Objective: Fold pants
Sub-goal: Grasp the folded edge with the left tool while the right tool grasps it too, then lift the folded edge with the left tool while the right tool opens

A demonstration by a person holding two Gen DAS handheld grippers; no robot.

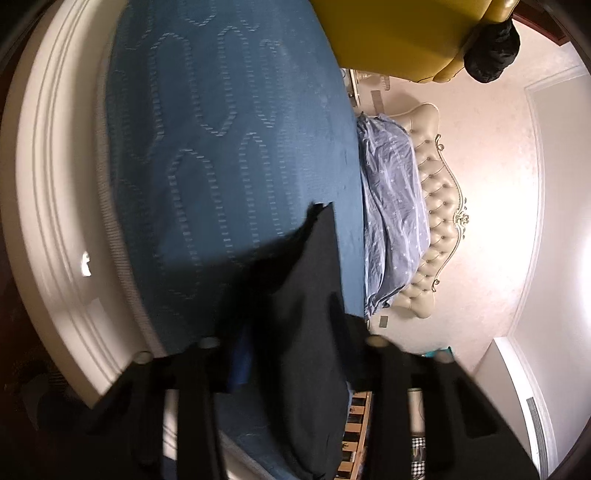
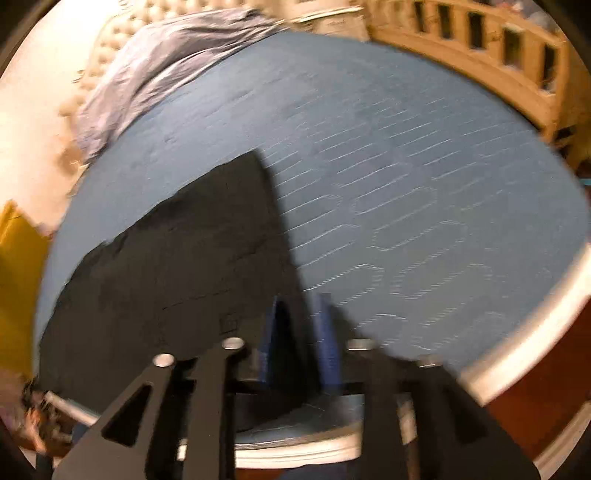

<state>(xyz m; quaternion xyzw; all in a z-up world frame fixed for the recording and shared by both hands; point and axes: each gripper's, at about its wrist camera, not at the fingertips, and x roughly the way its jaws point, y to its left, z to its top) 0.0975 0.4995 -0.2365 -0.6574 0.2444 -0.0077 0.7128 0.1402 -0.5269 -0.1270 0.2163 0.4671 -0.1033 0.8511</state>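
Observation:
Black pants [image 1: 306, 314] run up from between the fingers of my left gripper [image 1: 291, 354], lifted off the blue patterned bedspread [image 1: 221, 147] and casting a shadow on it. One blue pad [image 1: 240, 362] shows at the cloth's left; the other is hidden behind the fabric. In the right wrist view the pants [image 2: 177, 258] spread flat to the left over the bedspread [image 2: 406, 184], and their near edge is pinched in my right gripper [image 2: 297, 332], whose blue pads [image 2: 325, 332] sit on either side of the cloth. This view is motion-blurred.
A crumpled light-blue duvet [image 1: 391, 206] [image 2: 166, 66] lies against the tufted cream headboard [image 1: 439, 206]. A white bed frame [image 1: 62, 221] [image 2: 517, 350] rims the mattress. A yellow cushion-like object [image 1: 399, 33] [image 2: 14, 277] is at the bed's side. A wooden railing [image 2: 480, 48] stands beyond.

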